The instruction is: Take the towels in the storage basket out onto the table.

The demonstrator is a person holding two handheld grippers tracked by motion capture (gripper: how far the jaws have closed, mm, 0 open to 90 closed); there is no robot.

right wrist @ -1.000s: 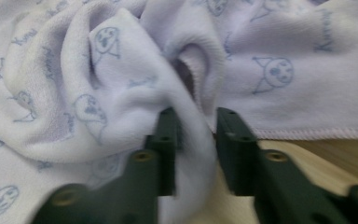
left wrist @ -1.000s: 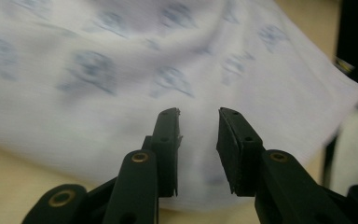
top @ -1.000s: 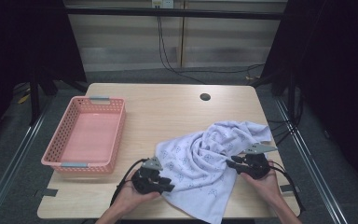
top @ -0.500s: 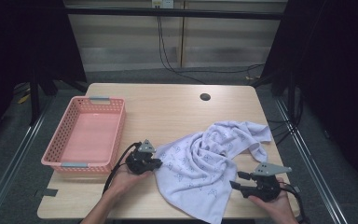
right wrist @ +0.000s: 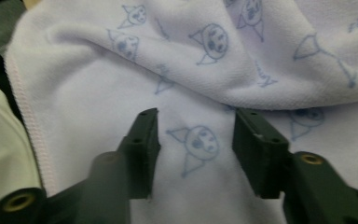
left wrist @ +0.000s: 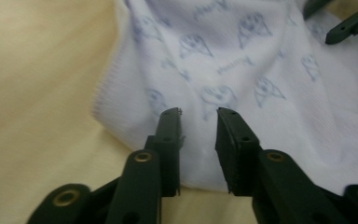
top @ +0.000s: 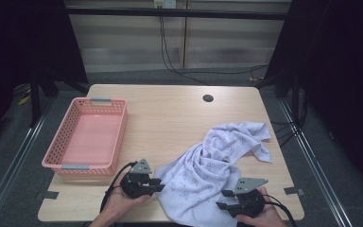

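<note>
A white towel (top: pixel 217 161) printed with small blue cat faces lies crumpled on the right half of the wooden table (top: pixel 170 113). My left gripper (top: pixel 157 183) sits at the towel's near left edge. In the left gripper view its jaws (left wrist: pixel 199 116) stand apart over the towel (left wrist: pixel 242 60) near its hem; they have just been opening, and no cloth is pinched. My right gripper (top: pixel 223 199) is at the towel's front right part, near the table's front edge. Its jaws (right wrist: pixel 196 121) have just been closing but stand apart over the flat towel (right wrist: pixel 242 60).
An empty pink plastic basket (top: pixel 118 137) stands at the table's left side, just beyond the left gripper. A small round hole (top: pixel 208 98) lies near the table's far edge. The other gripper's fingers (left wrist: pixel 345 23) show at the left gripper view's top right.
The right gripper has come off the towel's right part and moved toward the front edge and leftward. The left gripper went to the towel's left side, then came back to its edge. The towel's right part has narrowed.
</note>
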